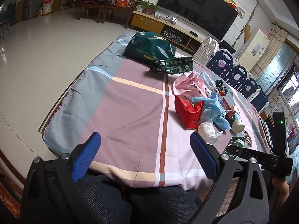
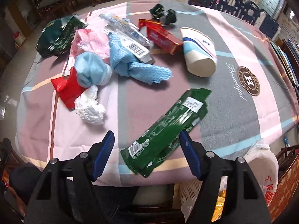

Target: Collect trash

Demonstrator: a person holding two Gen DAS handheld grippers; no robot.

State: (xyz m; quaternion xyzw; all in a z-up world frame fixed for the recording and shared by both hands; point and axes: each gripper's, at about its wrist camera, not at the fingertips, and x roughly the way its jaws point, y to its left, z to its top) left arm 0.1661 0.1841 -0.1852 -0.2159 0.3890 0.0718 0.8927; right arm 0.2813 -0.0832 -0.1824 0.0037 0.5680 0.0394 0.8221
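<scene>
Hovering over the near edge of the tabletop [image 1: 130,100], the left tongs [image 1: 145,149] are standing wide apart and released, with only bare checked cloth lying between the blue pads. In this left wrist view the trash is sitting off to the right and farther out: a crumpled white plastic wad [image 1: 209,131] is lying just beyond the right pad, and behind it a red bag [image 1: 188,112], a blue cloth [image 1: 214,110] and a pink bag [image 1: 188,85] are piling together. A tipped paper cup [image 1: 237,124] is resting to their right, and a large dark green bag [image 1: 149,46] is lying at the far end.

Looking through the right wrist view, the right tongs [image 2: 147,140] are also released, gripping nothing. A long green wrapper [image 2: 168,128] is lying flat on the tabletop [image 2: 233,112], slanting from near left to far right, its near part reaching between the two pads and its long edge passing close by the right pad, though contact cannot be told. The white plastic wad [image 2: 89,108] is sitting farther out to the left, the paper cup [image 2: 200,52] far right.
</scene>
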